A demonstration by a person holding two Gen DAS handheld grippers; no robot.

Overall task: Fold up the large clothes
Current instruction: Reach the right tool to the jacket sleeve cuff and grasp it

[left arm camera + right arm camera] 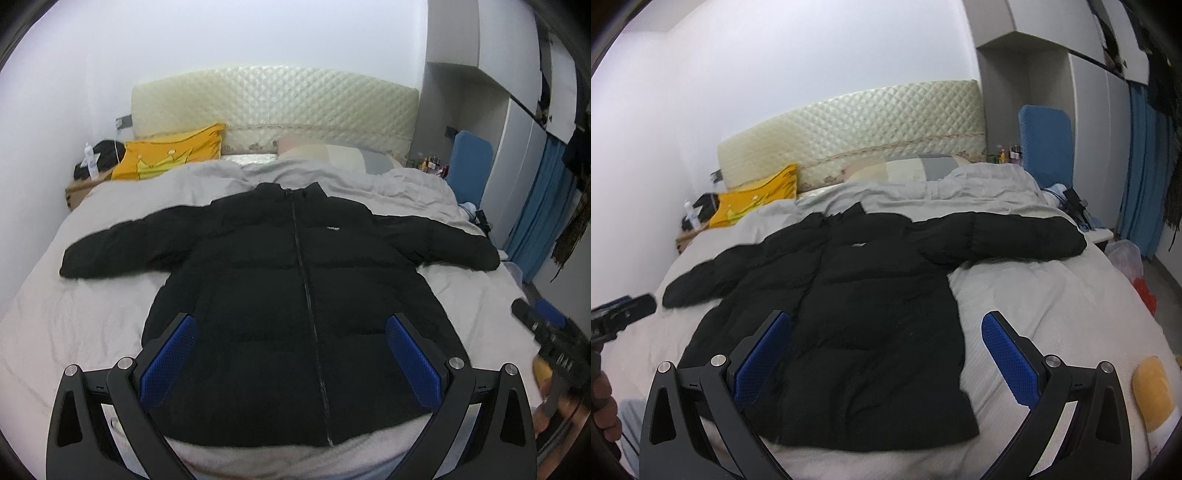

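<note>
Both grippers — left gripper (290, 363), right gripper (886, 363) — sit at the lower frame with blue pads wide apart, holding nothing. Beyond, mid-frame, the black puffer jacket (291, 295) lies flat on the grey-white bed (55, 325), zipped, sleeves outspread — no fold begun; everything remains.

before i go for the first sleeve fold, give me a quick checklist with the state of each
1. Black jacket spread flat, front up: ok.
2. Zipper closed: ok.
3. Both sleeves spread out, left sleeve and right sleeve: ok.
4. Left gripper open, holding nothing: ok.
5. Right gripper open, holding nothing: ok.
6. Hem fully on the bed: cannot tell; it lies right at the near edge.
</note>
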